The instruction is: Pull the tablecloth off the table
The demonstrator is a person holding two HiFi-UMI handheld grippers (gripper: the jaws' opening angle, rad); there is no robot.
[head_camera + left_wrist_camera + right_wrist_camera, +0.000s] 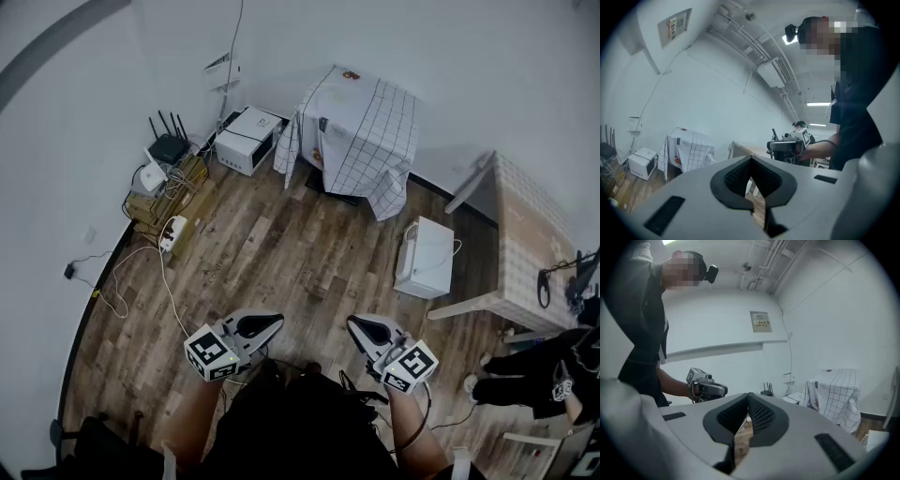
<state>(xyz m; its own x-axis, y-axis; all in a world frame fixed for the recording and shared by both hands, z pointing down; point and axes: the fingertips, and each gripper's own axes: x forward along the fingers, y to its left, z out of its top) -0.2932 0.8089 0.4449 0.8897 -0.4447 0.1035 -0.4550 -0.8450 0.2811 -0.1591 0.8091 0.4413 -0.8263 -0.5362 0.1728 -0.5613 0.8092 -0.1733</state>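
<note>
Wood-plank floor (281, 253) and plain white walls (422, 47), seen steeply from above. At right, long second table (525, 234) under a pale checked cover, running from the far wall toward the near right corner.

Against the far wall, across the room from both grippers: tablecloth (361, 131), white, draped over a small table hidden wholly beneath it. Gridded with dark lines on the right portion and on the left flap, plain white between. Top face squarish, no clear long axis. Sides hanging straight down, lowest corner pointing at the floor on the near right side. Small red mark on the top near the wall. Untouched, well apart from either gripper.

Just left of it, white boxy appliance (248, 139) on the floor. Further left, black router (169, 145) with upright antennas above cardboard boxes (169, 197) and loose cables. Between the two tables, white box (427, 255) on the floor.

Near bottom centre, left gripper (275, 324) and right gripper (357, 326), side by side and apart, held roughly level, tips angled a little toward each other. Left gripper's jaws closed tight together, nothing between them. Right gripper's jaws likewise pressed together, empty. Only floor planks visible through the notch in each.
</note>
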